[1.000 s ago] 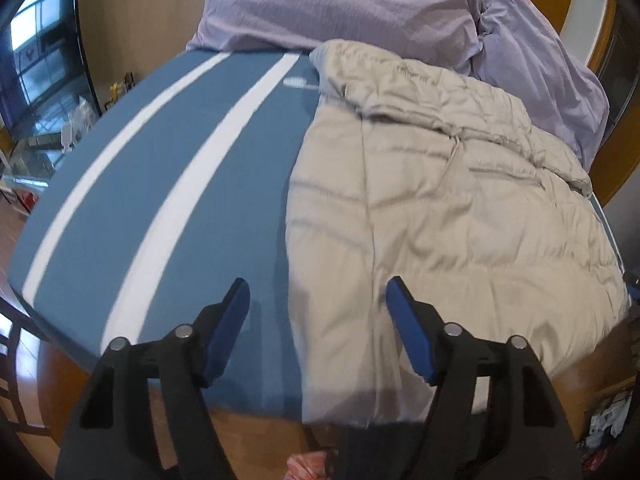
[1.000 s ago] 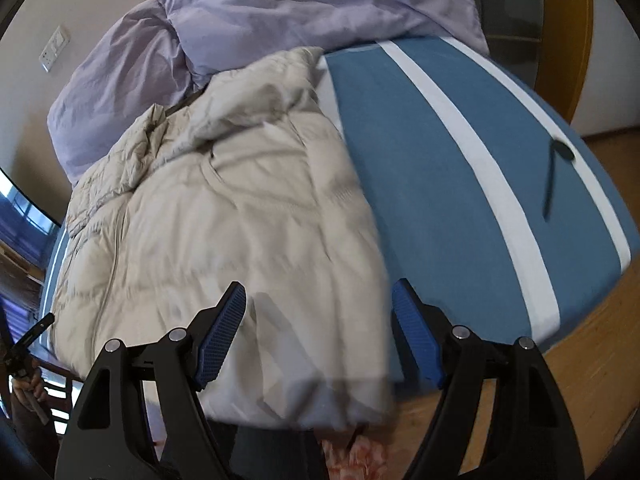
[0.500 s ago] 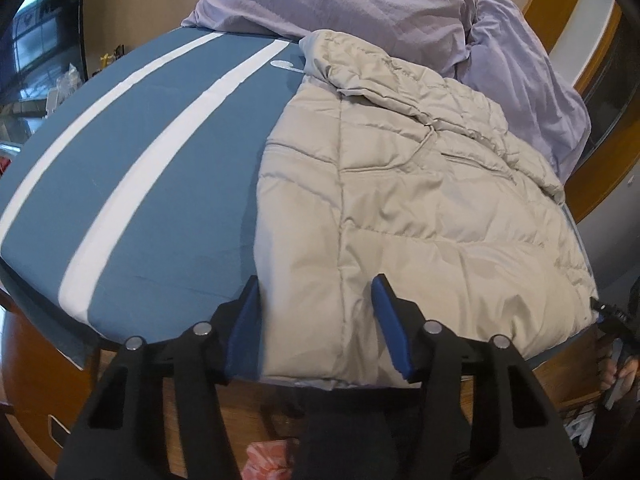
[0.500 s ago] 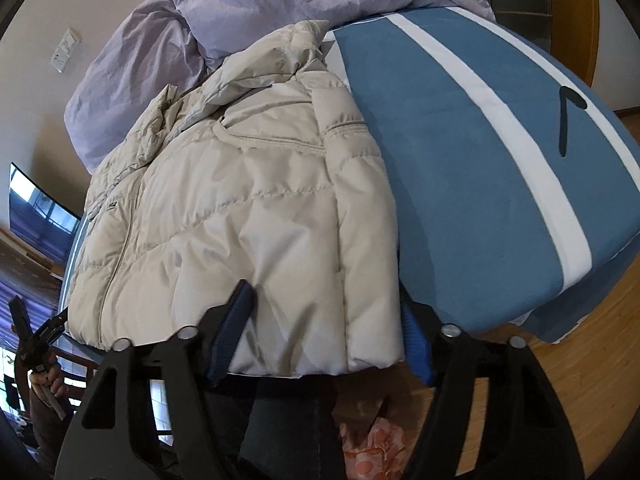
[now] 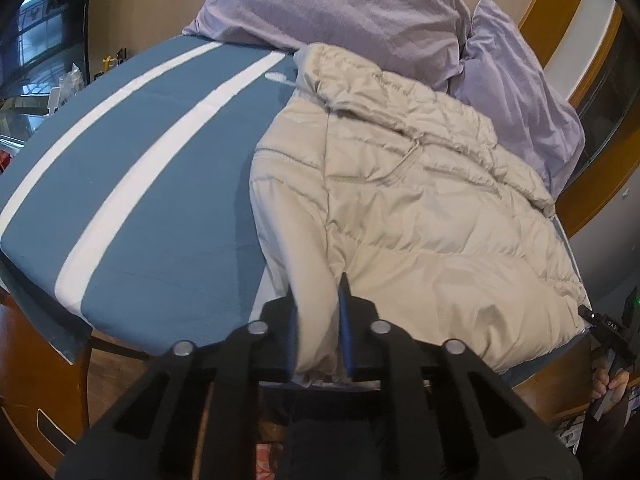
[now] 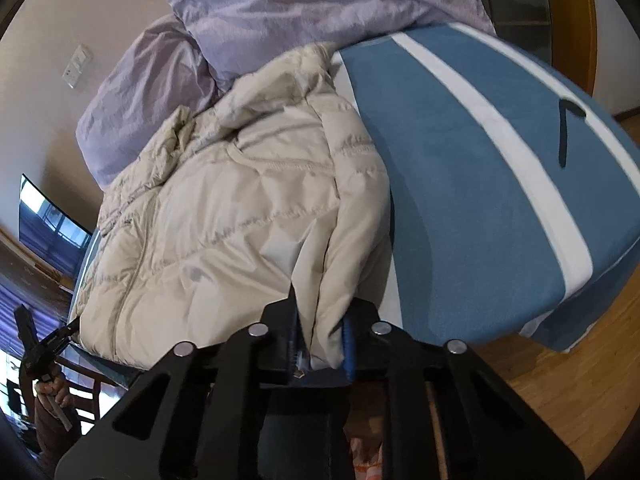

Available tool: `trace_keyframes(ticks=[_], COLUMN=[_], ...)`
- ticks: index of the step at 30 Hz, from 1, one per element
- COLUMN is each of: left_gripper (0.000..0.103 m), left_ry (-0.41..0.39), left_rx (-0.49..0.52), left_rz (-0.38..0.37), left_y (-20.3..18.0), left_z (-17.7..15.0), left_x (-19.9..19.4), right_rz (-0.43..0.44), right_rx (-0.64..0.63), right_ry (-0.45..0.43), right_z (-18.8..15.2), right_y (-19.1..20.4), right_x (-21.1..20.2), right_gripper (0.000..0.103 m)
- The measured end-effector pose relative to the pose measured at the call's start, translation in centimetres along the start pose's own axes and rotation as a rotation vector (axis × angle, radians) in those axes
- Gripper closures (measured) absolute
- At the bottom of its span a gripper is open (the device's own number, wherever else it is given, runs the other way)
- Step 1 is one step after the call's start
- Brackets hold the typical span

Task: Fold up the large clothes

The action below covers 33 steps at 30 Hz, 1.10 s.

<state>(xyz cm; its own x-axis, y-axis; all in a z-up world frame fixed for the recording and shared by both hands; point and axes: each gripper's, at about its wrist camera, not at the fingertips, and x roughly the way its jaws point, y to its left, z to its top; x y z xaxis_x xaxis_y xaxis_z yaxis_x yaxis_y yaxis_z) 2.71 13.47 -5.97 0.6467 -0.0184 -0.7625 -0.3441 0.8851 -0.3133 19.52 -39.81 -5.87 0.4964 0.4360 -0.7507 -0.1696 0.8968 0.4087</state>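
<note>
A beige quilted puffer jacket (image 5: 420,200) lies spread on a blue bed, hem toward me and collar toward the pillows. My left gripper (image 5: 318,308) is shut on the jacket's near hem at its left corner, and the fabric bunches up between the blue pads. In the right wrist view the jacket (image 6: 240,208) fills the left half. My right gripper (image 6: 322,340) is shut on the hem at its right corner, with the fabric lifted into a fold. Each view shows the other gripper small at the jacket's far corner.
The bed cover (image 5: 160,168) is blue with white stripes. Two lilac pillows (image 5: 340,4) lie at the head of the bed behind the collar. A dark thin object (image 6: 566,128) lies on the cover to the right. Wooden floor (image 6: 560,392) shows below the bed edge.
Both grippers moved in onto the jacket's near hem and closed on it. The hem corners now rise a little off the bed.
</note>
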Motion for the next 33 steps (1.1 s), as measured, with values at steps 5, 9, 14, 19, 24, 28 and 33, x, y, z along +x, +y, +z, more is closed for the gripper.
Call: trace_keyframes(ticks=[5,9,14,19,24,28,33], left_gripper=[0.091,0.091,0.091,0.091,0.091,0.091,0.091], left_ry=[-0.065,-0.121,-0.198,-0.255,-0.275,-0.292,-0.304], left_rx=[0.011,0.019,0.016,0.045,0.064,0.091,0.088], left_rz=[-0.021,-0.028,-0.021,0.02,0.069,0.107,0.138], left_y=[-0.8,-1.5,-2.8,-4.5,-5.9,-7.2,-8.2], left_z=[1.5,3.5,7.2,11.0,15.1,18.1,22.8], left_x=[-2.2,-3.8,-5.4,-5.6,-4.1,-2.7,0.1], right_rz=[-0.008,-0.012,-0.021,-0.041,-0.068,-0.097,-0.127], right_rx=[-0.037,-0.065,-0.1,-0.127,-0.147,-0.162,-0.15], right_ry=[-0.08,-0.15,-0.219,-0.28,-0.308,-0.325,-0.34], right_z=[1.5,3.6,7.1,11.1,15.1,18.0,22.2], right_y=[1.5,3.3,5.6,7.6,9.3,10.4,11.5], right_x=[-1.6,-2.9,-3.9,-3.9,-2.3,-0.6,2.3], right_gripper=[0.088,0.088,0.088,0.088,0.088,0.088,0.088])
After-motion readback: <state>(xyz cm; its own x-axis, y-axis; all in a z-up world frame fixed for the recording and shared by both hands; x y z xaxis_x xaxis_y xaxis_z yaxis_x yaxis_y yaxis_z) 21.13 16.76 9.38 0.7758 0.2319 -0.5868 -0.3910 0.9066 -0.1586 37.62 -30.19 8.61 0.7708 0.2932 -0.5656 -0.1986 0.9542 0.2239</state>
